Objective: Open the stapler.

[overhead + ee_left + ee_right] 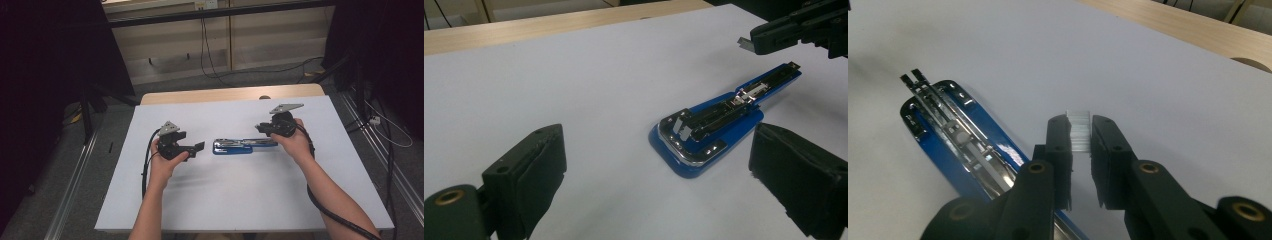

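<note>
**Staple strip could slip before it reaches the open stapler**

Nearest in the right gripper view, the right gripper [1081,131] has its jaws drawn close together on a small strip of staples [1079,129], pinched near its lower part with the top edge poking out above the pads. That grip looks thin. A tilt of the hand, or a slight easing of the jaws, would probably let the strip twist or drop onto the white sheet [1158,80]; squeezing harder could snap it into pieces.

Just left of those jaws lies the blue stapler [955,145], opened flat, its metal channel exposed and running to the upper left of the frame. In the high view it sits at centre, on the sheet between the two hands, with the right gripper [266,129] above its right end. The channel is narrow, so a strip brought down skewed would likely ride on the rail edges instead of seating.

In the left gripper view the left gripper [654,165] stands wide, holding nothing, with the stapler [719,125] beyond its pads and untouched. With nothing bracing it, a push from the strip could slide the stapler across the smooth sheet.
</note>
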The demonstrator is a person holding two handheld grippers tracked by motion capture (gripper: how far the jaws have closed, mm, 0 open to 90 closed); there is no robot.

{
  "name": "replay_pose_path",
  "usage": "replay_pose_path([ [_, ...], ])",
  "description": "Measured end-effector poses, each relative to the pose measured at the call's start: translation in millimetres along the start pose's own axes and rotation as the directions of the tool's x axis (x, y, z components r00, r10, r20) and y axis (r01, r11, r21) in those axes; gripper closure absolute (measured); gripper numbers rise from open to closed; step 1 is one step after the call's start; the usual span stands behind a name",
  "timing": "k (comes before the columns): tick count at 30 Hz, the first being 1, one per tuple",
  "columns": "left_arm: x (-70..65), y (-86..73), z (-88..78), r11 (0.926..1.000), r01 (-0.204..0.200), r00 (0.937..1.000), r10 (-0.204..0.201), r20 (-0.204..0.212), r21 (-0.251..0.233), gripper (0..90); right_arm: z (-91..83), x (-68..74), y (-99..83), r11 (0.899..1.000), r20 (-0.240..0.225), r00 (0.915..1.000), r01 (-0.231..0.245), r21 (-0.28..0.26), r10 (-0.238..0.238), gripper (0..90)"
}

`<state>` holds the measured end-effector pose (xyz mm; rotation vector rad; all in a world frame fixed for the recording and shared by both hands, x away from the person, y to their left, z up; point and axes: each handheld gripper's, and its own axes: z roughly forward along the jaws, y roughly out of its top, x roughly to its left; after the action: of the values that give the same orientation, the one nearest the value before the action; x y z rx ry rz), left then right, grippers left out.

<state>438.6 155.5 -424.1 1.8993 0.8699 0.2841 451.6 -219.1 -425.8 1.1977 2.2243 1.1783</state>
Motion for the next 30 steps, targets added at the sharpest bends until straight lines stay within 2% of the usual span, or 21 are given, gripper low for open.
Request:
replay_pose_path([
  [12,2.4,-2.7,-4.1,1.0,0.002,1.0,-0.002,-0.006,0.009,8.0,9.1,16.0,6.4,0.998,-0.073,0.9955,0.06,-0.01,-0.06,79.3],
  [21,1.7,-4.2,-3.9,0.9999,0.0,1.0,0.0,-0.006,0.016,8.0,14.8,28.5,13.1,0.993,-0.127,0.9853,0.113,-0.015,-0.114,79.3],
  [30,1.6,-5.0,-5.7,0.9998,-0.002,1.0,0.002,-0.009,0.019,8.0,20.1,38.4,19.4,0.987,-0.172,0.9715,0.163,-0.014,-0.163,79.3],
])
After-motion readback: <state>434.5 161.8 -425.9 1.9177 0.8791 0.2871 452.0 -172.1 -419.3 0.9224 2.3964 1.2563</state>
